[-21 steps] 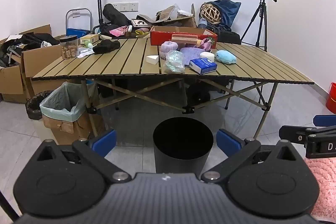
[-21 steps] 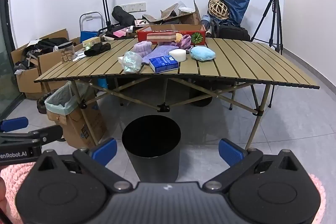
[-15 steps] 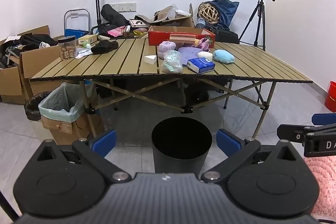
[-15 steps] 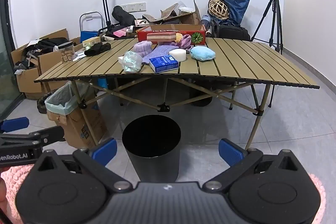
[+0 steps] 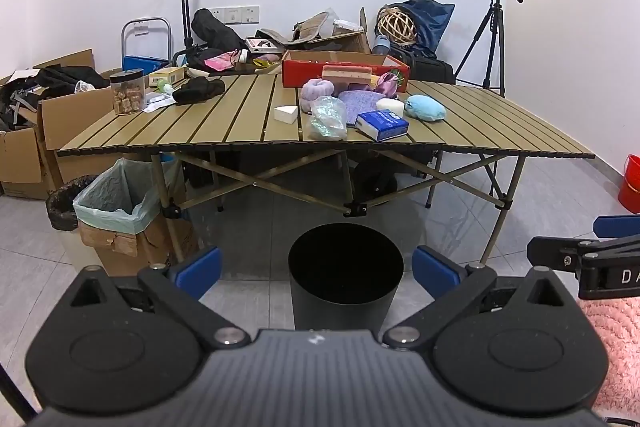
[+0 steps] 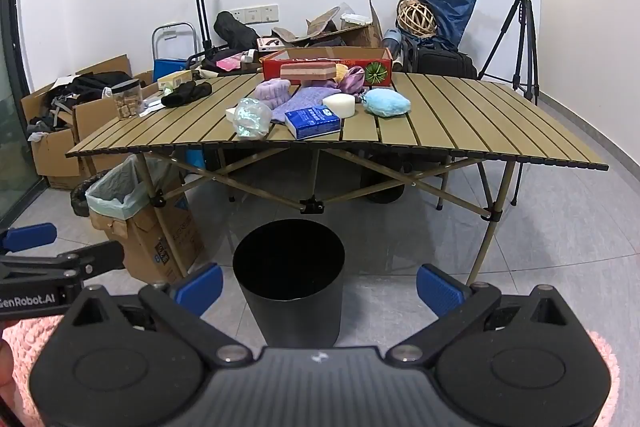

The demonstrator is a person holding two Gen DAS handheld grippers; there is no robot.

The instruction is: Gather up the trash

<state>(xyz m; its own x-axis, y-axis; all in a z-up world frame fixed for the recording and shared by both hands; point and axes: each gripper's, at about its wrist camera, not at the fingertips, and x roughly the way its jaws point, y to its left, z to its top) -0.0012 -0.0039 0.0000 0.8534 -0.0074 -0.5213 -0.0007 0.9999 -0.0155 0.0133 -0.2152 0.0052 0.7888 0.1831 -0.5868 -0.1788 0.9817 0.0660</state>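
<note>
Two grippers are in view, each with its blue-padded jaws spread wide and nothing between them: the left gripper (image 5: 316,273) and the right gripper (image 6: 318,287) both angle downward toward the floor, clear of every object. Directly ahead of both, on the grey tiled floor, stands a black cylindrical bin (image 5: 345,277), upright and open-topped, positioned just in front of the near edge of a slatted folding table (image 5: 500,123). In the right wrist view the left gripper's finger enters at the left edge; in the left wrist view the right gripper's finger enters at the right edge, with a pink fuzzy sleeve (image 5: 616,339) below it. On the table, near its front edge, lies a crumpled clear plastic bag (image 5: 329,118), with a blue tissue pack (image 5: 382,124) just to its right and a white wedge-shaped block (image 5: 286,114) just to its left. Farther back sit a white round sponge (image 5: 389,105), a light blue pouch (image 5: 425,108), a purple knitted cloth (image 5: 358,102) and a red cardboard box (image 5: 344,69). At the table's far left stand a clear jar (image 5: 126,97) and a black glove (image 5: 199,89). Left of the black bin, beside a table leg, is a cardboard box lined with a pale green bag (image 5: 120,203). A tripod (image 5: 494,39) stands at the far right against the wall.
</note>
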